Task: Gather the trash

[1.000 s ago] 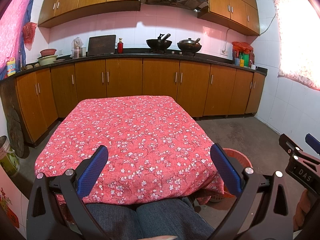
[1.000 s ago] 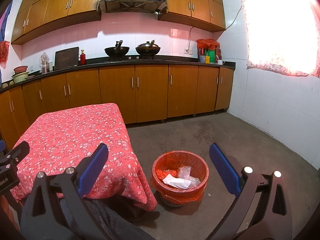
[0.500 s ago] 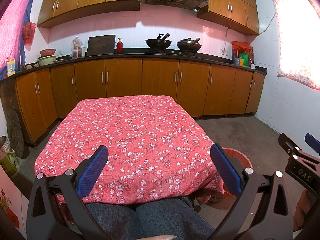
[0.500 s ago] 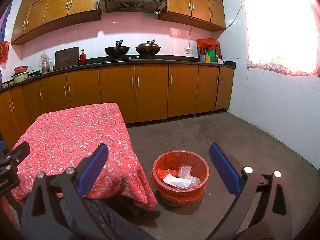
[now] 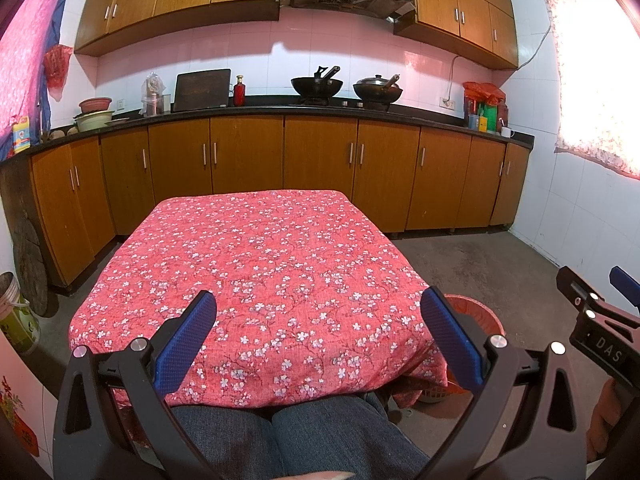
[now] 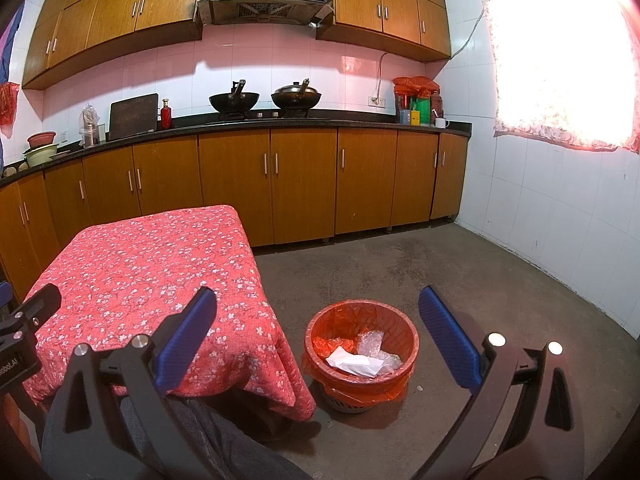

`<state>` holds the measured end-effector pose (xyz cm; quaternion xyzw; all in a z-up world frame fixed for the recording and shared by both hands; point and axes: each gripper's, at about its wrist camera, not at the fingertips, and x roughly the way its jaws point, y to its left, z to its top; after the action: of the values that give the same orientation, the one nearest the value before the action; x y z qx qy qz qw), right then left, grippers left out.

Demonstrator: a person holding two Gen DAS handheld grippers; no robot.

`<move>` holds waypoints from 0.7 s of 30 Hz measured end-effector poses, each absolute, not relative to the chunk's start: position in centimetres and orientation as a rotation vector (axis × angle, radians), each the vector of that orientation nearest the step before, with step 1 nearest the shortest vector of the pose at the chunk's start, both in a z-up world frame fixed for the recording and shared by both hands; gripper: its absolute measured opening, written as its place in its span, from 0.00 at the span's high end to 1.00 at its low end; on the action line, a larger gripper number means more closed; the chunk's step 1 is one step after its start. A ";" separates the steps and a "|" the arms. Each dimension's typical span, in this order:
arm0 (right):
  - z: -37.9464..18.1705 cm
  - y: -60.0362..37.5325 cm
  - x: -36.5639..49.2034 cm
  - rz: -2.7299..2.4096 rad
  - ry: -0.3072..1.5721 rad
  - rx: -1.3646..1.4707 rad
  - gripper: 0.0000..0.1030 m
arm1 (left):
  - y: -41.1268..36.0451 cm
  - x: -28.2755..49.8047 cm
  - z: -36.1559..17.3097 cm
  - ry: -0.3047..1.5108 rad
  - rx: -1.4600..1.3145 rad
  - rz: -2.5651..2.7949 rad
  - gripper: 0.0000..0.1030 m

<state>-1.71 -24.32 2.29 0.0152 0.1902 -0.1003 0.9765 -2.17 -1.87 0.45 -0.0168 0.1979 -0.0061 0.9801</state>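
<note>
Left tongs (image 5: 318, 330) held spread wide above desk (image 5: 260, 264), nothing pinched. Right tongs (image 6: 318, 330) also spread wide, nothing between them, held over floor (image 6: 460, 276). Trash bin (image 6: 361, 354) placed on floor just beside desk corner; white paper (image 6: 352, 364) and clear plastic wrap (image 6: 372, 342) seen inside. Person's knees (image 5: 304, 436) tucked under desk edge. Cabinets (image 6: 280, 184) seen behind.
</note>
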 end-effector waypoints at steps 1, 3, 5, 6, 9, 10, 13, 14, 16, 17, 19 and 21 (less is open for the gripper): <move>2.3 -24.3 -1.7 -0.202 0.384 0.031 0.04 | -1.9 -2.2 0.5 0.399 -0.034 -0.012 0.02; 2.3 -24.3 -1.7 -0.202 0.385 0.031 0.04 | -1.9 -2.2 0.4 0.399 -0.034 -0.012 0.02; 2.3 -24.3 -1.7 -0.202 0.384 0.032 0.04 | -1.9 -2.2 0.4 0.399 -0.034 -0.012 0.02; 2.3 -24.3 -1.7 -0.202 0.384 0.031 0.04 | -1.9 -2.2 0.4 0.399 -0.034 -0.012 0.02; 2.3 -24.3 -1.7 -0.202 0.384 0.031 0.04 | -1.8 -2.2 0.4 0.399 -0.034 -0.012 0.02; 2.3 -24.3 -1.7 -0.202 0.384 0.031 0.04 | -1.8 -2.3 0.4 0.399 -0.034 -0.012 0.02; 2.3 -24.3 -1.7 -0.202 0.384 0.031 0.04 | -1.8 -2.3 0.5 0.399 -0.034 -0.012 0.02; 2.3 -24.3 -1.7 -0.202 0.384 0.031 0.04 | -1.8 -2.3 0.5 0.399 -0.034 -0.012 0.02; 2.3 -24.3 -1.7 -0.202 0.385 0.031 0.04 | -1.8 -2.3 0.5 0.398 -0.034 -0.011 0.02; 2.2 -24.3 -1.7 -0.201 0.385 0.031 0.04 | -1.8 -2.2 0.5 0.399 -0.034 -0.011 0.02; 2.2 -24.3 -1.7 -0.201 0.385 0.031 0.04 | -1.8 -2.3 0.5 0.398 -0.032 -0.011 0.02; 2.2 -24.3 -1.7 -0.200 0.384 0.031 0.04 | -1.7 -2.4 0.4 0.397 -0.031 -0.012 0.02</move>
<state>-1.72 -24.26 2.22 0.0152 0.1907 -0.0994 0.9765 -2.36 -1.75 0.43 -0.0153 0.1970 -0.0061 0.9803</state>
